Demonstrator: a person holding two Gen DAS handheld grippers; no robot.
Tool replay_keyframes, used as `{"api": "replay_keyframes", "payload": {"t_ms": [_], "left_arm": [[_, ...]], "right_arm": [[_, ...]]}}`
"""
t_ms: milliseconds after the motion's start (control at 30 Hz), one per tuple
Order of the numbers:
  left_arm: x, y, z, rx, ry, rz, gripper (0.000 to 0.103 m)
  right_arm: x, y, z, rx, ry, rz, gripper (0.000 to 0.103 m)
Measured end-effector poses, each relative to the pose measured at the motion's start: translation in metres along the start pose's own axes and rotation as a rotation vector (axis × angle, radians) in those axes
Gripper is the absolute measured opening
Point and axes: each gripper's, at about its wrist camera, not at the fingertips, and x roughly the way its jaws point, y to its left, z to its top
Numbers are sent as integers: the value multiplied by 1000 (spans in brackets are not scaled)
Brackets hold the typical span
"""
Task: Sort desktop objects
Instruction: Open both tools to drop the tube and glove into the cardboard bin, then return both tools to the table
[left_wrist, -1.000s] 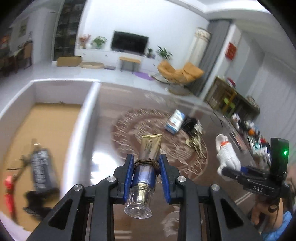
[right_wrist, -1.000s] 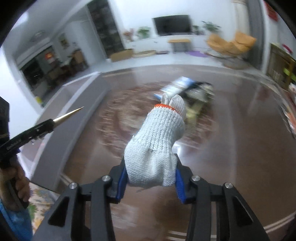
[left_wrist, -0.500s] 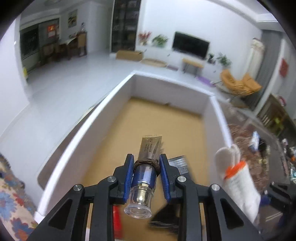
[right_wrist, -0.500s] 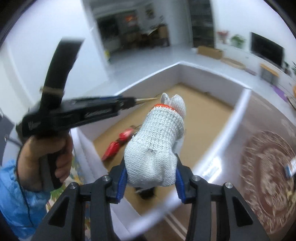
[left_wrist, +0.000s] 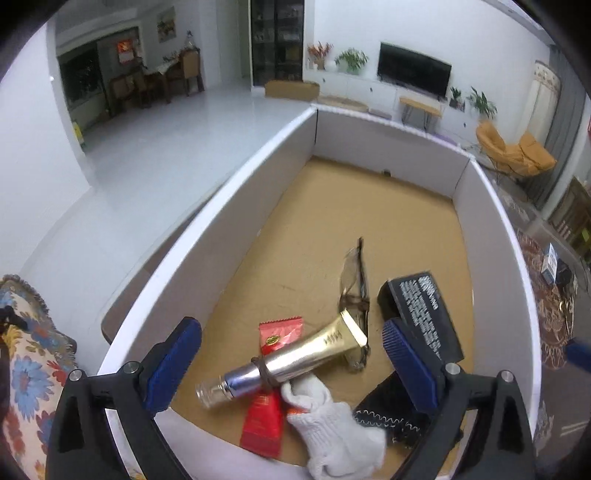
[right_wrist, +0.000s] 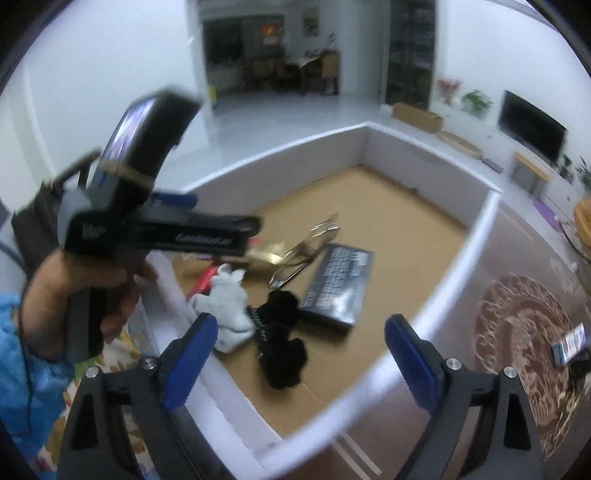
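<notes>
A white-walled box (left_wrist: 229, 206) with a brown cardboard floor holds the sorted things. A gold and silver tube (left_wrist: 295, 354) lies in it, free of my left gripper (left_wrist: 291, 365), which is open just above the box's near wall. A white knit glove (left_wrist: 332, 432) lies beside the tube. My right gripper (right_wrist: 299, 354) is open and empty above the box's near corner; the glove (right_wrist: 225, 299) lies below it in the box (right_wrist: 461, 243). The left handheld gripper (right_wrist: 162, 229) crosses the right wrist view.
The box also holds a black carton (left_wrist: 424, 314), glasses (left_wrist: 354, 284), red packets (left_wrist: 277, 332) and a black fabric item (right_wrist: 280, 343). More objects, a blue and white small box (right_wrist: 569, 343) among them, lie on the patterned brown table at the right. A floral cloth (left_wrist: 26, 373) lies left of the box.
Both grippers have opened over the box. The tube left the left gripper and the glove left the right gripper; both now lie on the box floor.
</notes>
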Motion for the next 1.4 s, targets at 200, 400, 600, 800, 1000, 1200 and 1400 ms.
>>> {"api": "replay_keyframes", "payload": {"t_ms": [200, 400, 600, 800, 1000, 1200, 1400], "left_arm": [[-44, -37, 6, 6, -149, 1, 100], [-104, -119, 8, 102, -263, -173, 102], [-137, -232, -15, 261, -252, -392, 103], [-82, -332, -69, 358, -56, -485, 103], [4, -391, -103, 467, 19, -336, 103], [48, -410, -92, 451, 28, -309, 103], [64, -415, -99, 447, 31, -301, 103]], "right_arm": [[-67, -74, -43, 156, -164, -112, 101], [-97, -192, -118, 322, -129, -378, 103], [-120, -301, -225, 526, 7, -590, 103], [-145, -353, -287, 694, 53, -636, 103], [-122, -348, -290, 659, 86, -606, 103], [-109, -353, -290, 653, 93, -578, 103], [-108, -350, -291, 654, 93, -584, 103]]}}
